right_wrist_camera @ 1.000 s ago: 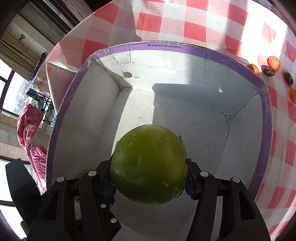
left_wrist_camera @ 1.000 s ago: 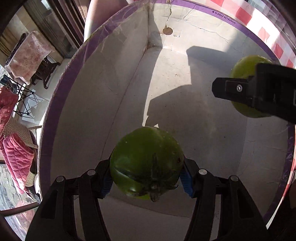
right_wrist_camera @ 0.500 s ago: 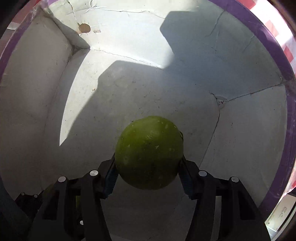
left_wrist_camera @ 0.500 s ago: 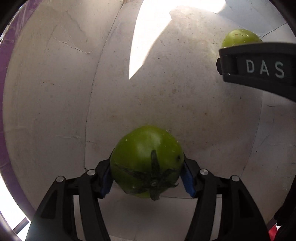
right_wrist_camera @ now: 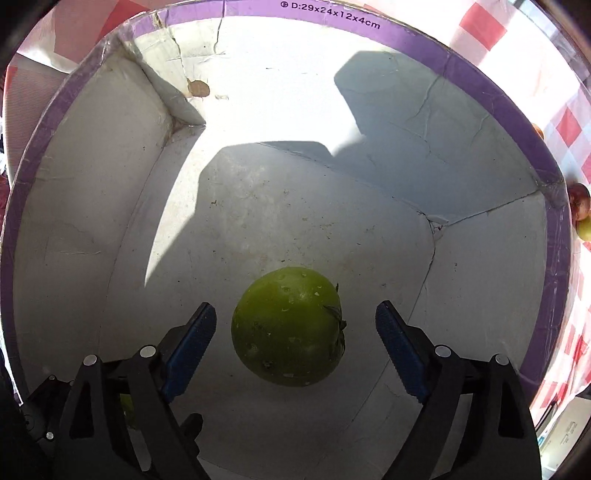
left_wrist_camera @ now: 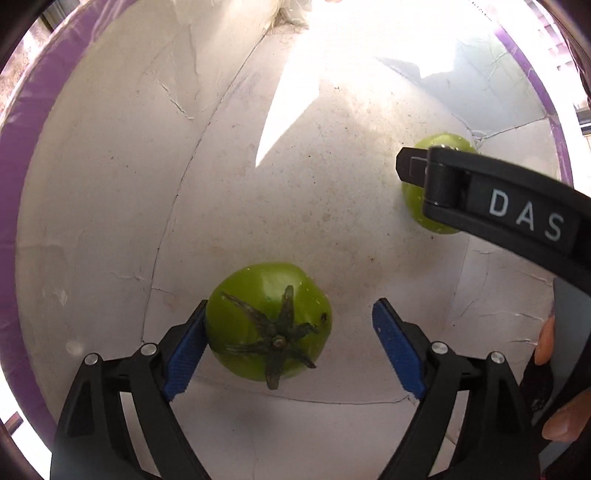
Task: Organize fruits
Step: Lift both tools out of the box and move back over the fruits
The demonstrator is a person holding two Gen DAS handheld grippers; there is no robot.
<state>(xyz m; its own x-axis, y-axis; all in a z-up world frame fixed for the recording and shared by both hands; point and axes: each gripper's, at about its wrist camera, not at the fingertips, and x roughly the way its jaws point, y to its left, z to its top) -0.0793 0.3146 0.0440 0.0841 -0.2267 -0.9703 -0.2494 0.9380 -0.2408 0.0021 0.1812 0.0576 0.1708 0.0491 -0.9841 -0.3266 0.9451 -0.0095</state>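
Release step: left gripper [left_wrist_camera: 288, 343] and right gripper [right_wrist_camera: 295, 339] jaws opening, each clear of its green tomato [left_wrist_camera: 267, 325] [right_wrist_camera: 290, 326] low in frame, inside the white box [right_wrist_camera: 406, 33]. Next, likely: lift both straight out.

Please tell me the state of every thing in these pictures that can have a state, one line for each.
Left tool: jaws opening, one pad beside the fruit, the other apart.
Right tool: jaws opening, both pads clear of the fruit.
Green tomato with stem up: released, resting on the box floor.
Second green tomato: released, lying on its side.
Box: open-topped, holding both tomatoes.
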